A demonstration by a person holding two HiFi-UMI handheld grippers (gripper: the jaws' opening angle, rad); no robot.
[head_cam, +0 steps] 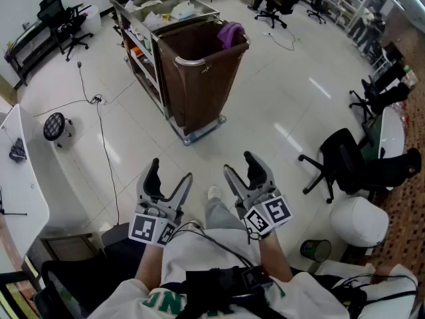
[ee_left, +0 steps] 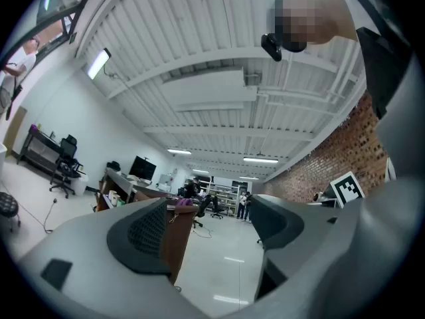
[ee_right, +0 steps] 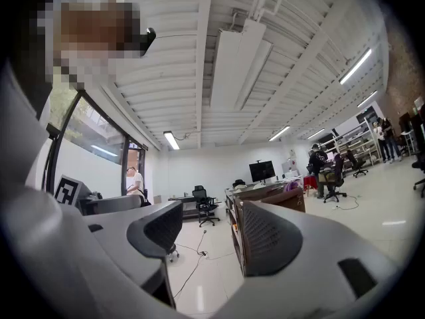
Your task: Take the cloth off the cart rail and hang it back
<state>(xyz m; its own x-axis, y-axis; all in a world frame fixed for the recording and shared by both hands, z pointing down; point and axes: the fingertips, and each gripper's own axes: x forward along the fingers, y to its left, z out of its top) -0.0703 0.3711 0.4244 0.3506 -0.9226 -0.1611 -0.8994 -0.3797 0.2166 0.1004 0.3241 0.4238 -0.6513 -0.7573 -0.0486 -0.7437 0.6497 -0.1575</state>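
A purple cloth (head_cam: 230, 33) hangs over the far rim of the brown bag on the housekeeping cart (head_cam: 199, 85), a few steps ahead on the white floor. It shows small in the left gripper view as a purple cloth (ee_left: 183, 203) and in the right gripper view as a purple cloth (ee_right: 290, 186). My left gripper (head_cam: 171, 173) is held low in front of my body, open and empty. My right gripper (head_cam: 240, 166) sits beside it, jaws wide apart, nothing between them. Both are well short of the cart.
The cart's shelves (head_cam: 149, 8) carry supplies. A floor cable (head_cam: 99, 121) runs at the left past a small round fan (head_cam: 54, 126). A black office chair (head_cam: 342, 161) and a white stool (head_cam: 358, 221) stand at the right. A white desk (head_cam: 20, 178) edges the left.
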